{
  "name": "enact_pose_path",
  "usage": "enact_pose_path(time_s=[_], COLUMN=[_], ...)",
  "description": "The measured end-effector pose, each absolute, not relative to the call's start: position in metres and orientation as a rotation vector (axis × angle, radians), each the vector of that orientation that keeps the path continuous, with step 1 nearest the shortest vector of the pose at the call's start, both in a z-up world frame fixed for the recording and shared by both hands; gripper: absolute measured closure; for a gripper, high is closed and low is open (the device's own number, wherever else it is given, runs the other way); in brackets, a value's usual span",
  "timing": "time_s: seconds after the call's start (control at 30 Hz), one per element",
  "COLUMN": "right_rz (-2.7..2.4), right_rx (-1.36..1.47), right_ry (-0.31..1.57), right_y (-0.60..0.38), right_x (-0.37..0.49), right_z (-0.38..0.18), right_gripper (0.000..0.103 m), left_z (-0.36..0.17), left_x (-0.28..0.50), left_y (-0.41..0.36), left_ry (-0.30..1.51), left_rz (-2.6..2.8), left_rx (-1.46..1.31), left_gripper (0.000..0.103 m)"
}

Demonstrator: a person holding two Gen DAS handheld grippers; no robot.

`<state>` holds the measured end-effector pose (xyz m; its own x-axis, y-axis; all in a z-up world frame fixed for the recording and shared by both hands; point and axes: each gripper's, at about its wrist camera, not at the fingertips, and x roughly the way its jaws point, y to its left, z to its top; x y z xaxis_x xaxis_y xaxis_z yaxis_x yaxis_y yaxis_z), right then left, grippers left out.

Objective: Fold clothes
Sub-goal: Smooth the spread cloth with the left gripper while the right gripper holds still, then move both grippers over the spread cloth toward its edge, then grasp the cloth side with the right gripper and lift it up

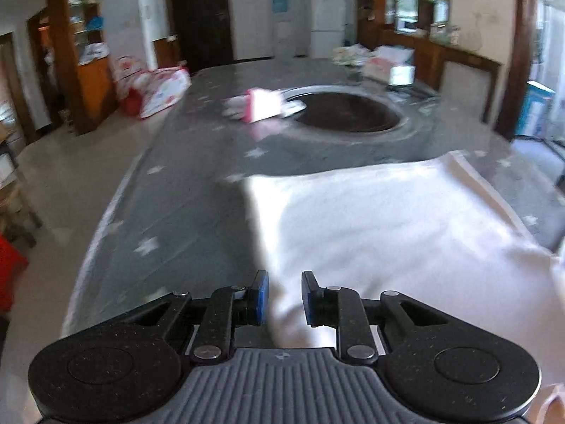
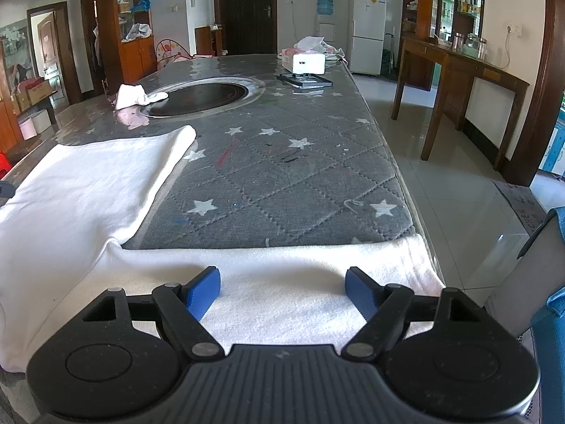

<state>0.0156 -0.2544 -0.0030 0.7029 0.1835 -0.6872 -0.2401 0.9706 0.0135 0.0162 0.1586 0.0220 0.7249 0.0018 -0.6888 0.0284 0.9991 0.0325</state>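
A white garment lies spread on the grey star-patterned table. My left gripper hovers over its left edge with the jaws a narrow gap apart; white cloth shows between the blue pads, but the view is blurred and a grip cannot be confirmed. In the right wrist view the garment's body lies at left and a sleeve stretches along the near table edge. My right gripper is wide open just above that sleeve, holding nothing.
A round dark inset sits mid-table with a small folded white and pink cloth beside it. A white box and a dark tray stand at the far end. A wooden side table stands right, across tiled floor.
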Motion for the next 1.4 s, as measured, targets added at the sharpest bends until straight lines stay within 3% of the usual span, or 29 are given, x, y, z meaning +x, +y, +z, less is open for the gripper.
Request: enact_pose_path(time_s=[0.4, 0.5, 0.87, 1.23, 1.4], right_rz=[0.234, 0.239, 0.546, 0.853, 0.900], right_rx=[-0.081, -0.112, -0.290, -0.573, -0.650], right_ry=[0.754, 0.740, 0.656, 0.633, 0.613], right_y=[-0.256, -0.251, -0.185, -0.088, -0.077], right_x=[0.016, 0.012, -0.015, -0.044, -0.065], right_z=[-0.003, 0.002, 0.037, 0.021, 0.018], right_gripper=[0.021, 0.021, 0.020, 0.020, 0.020], left_z=[0.012, 0.017, 0.022, 0.006, 0.007], left_x=[0.049, 0.035, -0.054, -0.101, -0.104], left_y=[0.161, 0.149, 0.086, 0.069, 0.074], left_ry=[0.791, 0.776, 0.745, 0.695, 0.691], left_rz=[0.016, -0.021, -0.340, -0.445, -0.437], left_rx=[0.018, 0.047, 0.175, 0.284, 0.268], left_gripper=[0.079, 0.074, 0.071, 0.071, 0.065])
